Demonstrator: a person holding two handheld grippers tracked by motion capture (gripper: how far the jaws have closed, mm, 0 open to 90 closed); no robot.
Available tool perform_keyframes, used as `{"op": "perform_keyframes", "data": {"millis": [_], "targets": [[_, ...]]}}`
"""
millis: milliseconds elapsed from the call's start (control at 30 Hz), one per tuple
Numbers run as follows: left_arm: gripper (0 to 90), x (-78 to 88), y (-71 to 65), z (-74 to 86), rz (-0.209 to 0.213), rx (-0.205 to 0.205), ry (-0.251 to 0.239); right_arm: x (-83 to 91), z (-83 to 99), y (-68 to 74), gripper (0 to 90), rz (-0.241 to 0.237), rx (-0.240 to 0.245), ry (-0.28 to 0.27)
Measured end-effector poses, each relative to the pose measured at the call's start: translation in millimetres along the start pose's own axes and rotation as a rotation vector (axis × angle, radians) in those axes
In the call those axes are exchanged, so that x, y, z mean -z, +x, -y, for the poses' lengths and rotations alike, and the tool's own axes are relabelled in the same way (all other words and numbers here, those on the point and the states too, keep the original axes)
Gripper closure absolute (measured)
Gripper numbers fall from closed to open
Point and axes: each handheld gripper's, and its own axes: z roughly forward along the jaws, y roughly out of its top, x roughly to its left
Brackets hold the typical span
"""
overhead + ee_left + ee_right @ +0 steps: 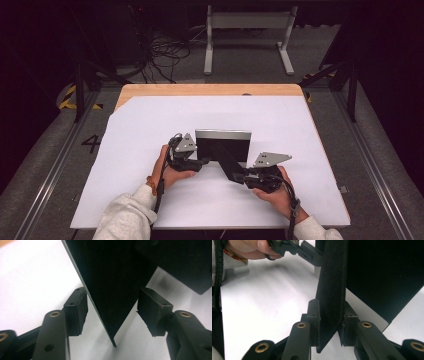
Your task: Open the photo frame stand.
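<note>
- In the right gripper view the right gripper pinches the black flap near its pointed lower tip: both pads press flat on its faces, and the flap stands on edge, rising up the middle of the frame.
- In the left gripper view the left gripper stands spread. The same dark panel hangs between its pads with its pointed tip low in the frame; one pad sits just at the panel's thin edge, the other stands clear of it with a gap showing, so this is not a firm grip.
- In the high view the flap's long axis runs on a slant from the upper left, by the left gripper, to the lower right, where the right gripper has it. Both grippers are at the flap, one at each end; only the right one bears it.
- The flap joins a flat folder-like case, dark inside with a pale grey rim along its upper edge, lying at the centre of the frame between the two hands.
- The case rests on a white sheet covering a wooden table.
- Judged from this, any coming move of the flap turns on the right hand's hold, with the left free to regrip or withdraw.
</note>
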Motion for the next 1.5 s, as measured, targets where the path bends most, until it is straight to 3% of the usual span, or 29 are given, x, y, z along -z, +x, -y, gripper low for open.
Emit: {"op": "perform_keyframes", "data": {"millis": [100, 233, 400, 533, 967, 1300, 1500], "targets": [[41.8, 0.6, 0.6, 0.3, 0.009, 0.002, -0.012, -0.1, -0.2, 0.5, 75.0, 0.006, 0.007, 0.003], [57.0, 4.8, -2.3, 0.0, -0.024, -0.037, -0.042, -0.1, 0.0, 0.0, 74.5, 0.004, 0.001, 0.000], [59.6, 5.8, -4.9, -0.5, -0.039, -0.061, -0.039, -0.7, 1.3, -2.2, 74.4, 0.016, -0.003, 0.007], [64.4, 6.4, -7.0, -1.8, -0.089, -0.084, -0.032, -2.1, 1.7, -2.8, 75.1, 0.030, -0.002, 0.012], [64.4, 6.5, -8.5, -3.0, -0.135, -0.107, -0.013, -9.6, 5.0, -2.8, 78.3, 0.057, -0.002, 0.045], [64.3, 6.7, -7.6, -2.1, -0.131, -0.094, -0.018, -9.2, 5.1, -2.5, 80.0, 0.062, 0.002, 0.046], [66.9, 9.8, -5.7, -0.6, -0.076, -0.090, -0.022, -5.1, 3.3, -2.0, 79.1, 0.069, 0.006, 0.027]]}}
